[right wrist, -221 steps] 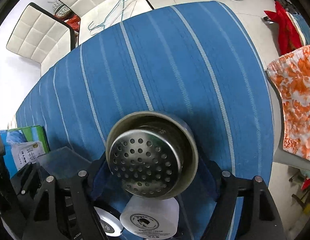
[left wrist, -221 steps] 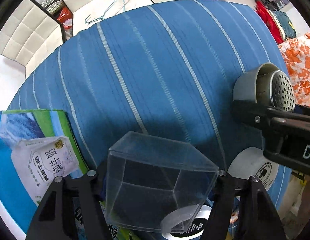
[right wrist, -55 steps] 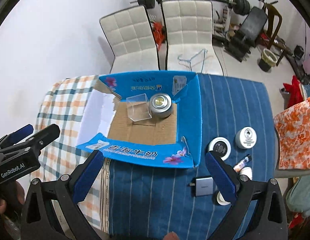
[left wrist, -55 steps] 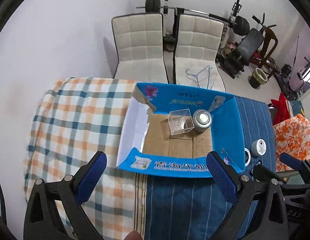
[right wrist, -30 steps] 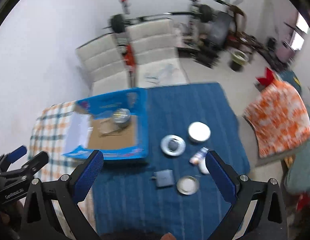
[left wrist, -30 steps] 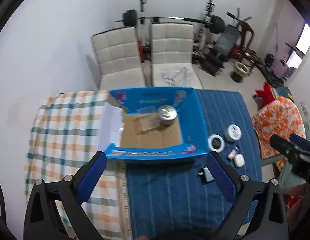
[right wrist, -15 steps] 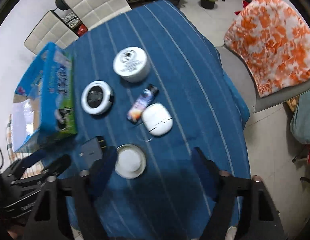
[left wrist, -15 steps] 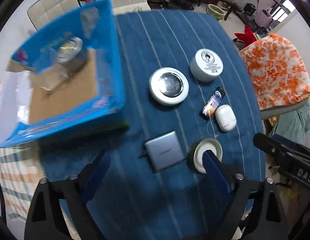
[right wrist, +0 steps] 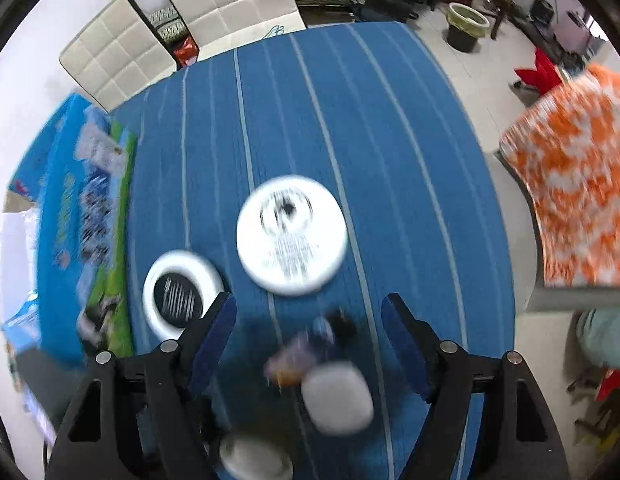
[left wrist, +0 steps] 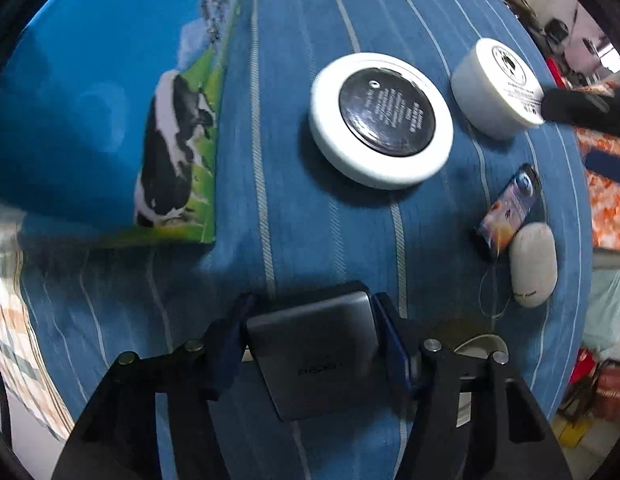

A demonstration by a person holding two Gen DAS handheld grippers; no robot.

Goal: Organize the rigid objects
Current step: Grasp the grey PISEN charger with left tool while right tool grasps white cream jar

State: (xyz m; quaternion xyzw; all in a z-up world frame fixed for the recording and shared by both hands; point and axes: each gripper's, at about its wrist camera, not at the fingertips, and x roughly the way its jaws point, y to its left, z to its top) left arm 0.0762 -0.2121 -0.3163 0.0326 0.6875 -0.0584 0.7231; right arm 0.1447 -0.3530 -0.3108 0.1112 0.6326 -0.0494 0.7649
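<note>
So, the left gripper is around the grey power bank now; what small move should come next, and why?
Probably lift it straight up. The left gripper has its blue pads against both sides of the grey power bank, which seems to lie on the blue cloth. The box stands to its left, so it must rise to clear that wall. The right gripper is open over other things.

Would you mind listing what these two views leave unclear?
- Left wrist: the roll of tape is mostly hidden behind the left gripper, shut on the grey charger.
- Right wrist: motion blur smears the white jar lid print and small tube.
</note>
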